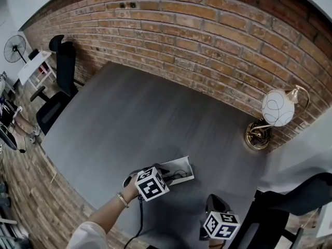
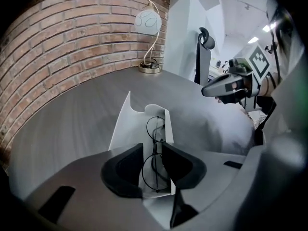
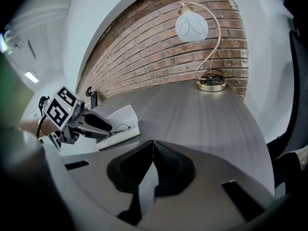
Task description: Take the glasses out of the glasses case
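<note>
An open white glasses case (image 2: 126, 121) lies on the grey table (image 1: 145, 113) near its front edge. Thin black wire glasses (image 2: 155, 129) lie lengthwise inside it. My left gripper (image 2: 152, 155) is down in the case, its jaws set narrowly on either side of the near lens and closed onto the frame. In the head view the left gripper (image 1: 168, 173) sits over the case (image 1: 184, 166). My right gripper (image 1: 215, 204) hangs apart at the lower right; its jaws (image 3: 153, 146) are shut with nothing between them. From the right gripper view the case (image 3: 122, 117) shows at the left, under the left gripper (image 3: 96, 124).
A gold lamp with a white globe (image 1: 270, 113) stands at the table's far right corner, against the brick wall. A black office chair (image 1: 59, 82) is off the left side, and another chair (image 1: 295, 201) at the lower right. A fan (image 1: 14, 48) stands far left.
</note>
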{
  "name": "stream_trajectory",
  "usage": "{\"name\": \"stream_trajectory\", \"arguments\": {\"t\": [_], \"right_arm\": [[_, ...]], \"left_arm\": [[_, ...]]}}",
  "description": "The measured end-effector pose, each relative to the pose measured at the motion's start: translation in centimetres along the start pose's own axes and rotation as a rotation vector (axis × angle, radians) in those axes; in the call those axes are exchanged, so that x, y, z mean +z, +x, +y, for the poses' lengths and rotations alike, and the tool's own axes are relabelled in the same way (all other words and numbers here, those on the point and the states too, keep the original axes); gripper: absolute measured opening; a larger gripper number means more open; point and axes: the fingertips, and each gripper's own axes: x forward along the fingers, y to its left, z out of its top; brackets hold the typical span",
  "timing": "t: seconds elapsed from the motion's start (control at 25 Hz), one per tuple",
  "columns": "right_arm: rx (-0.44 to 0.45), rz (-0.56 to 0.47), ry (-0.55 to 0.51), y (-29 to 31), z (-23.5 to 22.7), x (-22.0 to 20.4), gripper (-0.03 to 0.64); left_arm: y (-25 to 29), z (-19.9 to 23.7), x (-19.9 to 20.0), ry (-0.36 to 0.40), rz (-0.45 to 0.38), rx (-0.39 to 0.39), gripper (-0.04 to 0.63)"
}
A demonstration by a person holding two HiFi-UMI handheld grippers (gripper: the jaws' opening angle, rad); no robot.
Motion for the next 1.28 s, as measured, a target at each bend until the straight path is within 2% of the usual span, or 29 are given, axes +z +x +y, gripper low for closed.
{"name": "stream_trajectory", "arguments": {"t": [0.2,0.48,0.64,0.84,1.12,1.28], "right_arm": [[-0.006,0.002,0.014,0.4,-0.5,0.0,0.032],[-0.001,0.010,0.028,1.1,-0.4,-0.2,0.032],[-0.005,0.016,0.037,1.4,-0.7,-0.3,0.032],[-0.007,0.017,0.046,1.9,-1.1,-0.1,0.032],[0.004,0.017,0.053,2.5,-0.9,0.3,0.032],[0.005,0.017,0.065,2.5,-1.2,0.3,0.032]], "left_arm": [[0.3,-0.1,0.2,0.038,0.026,-0.044,0.130],[0.8,-0.2,0.3,0.038,0.074,-0.123,0.103],[1.1,0.0,0.2,0.027,0.101,-0.159,0.095],[1.4,-0.3,0.4,0.017,0.093,-0.173,0.063],[1.8,-0.8,-0.1,-0.024,0.170,-0.253,0.048],[1.9,-0.8,-0.3,-0.048,0.181,-0.260,0.038]]}}
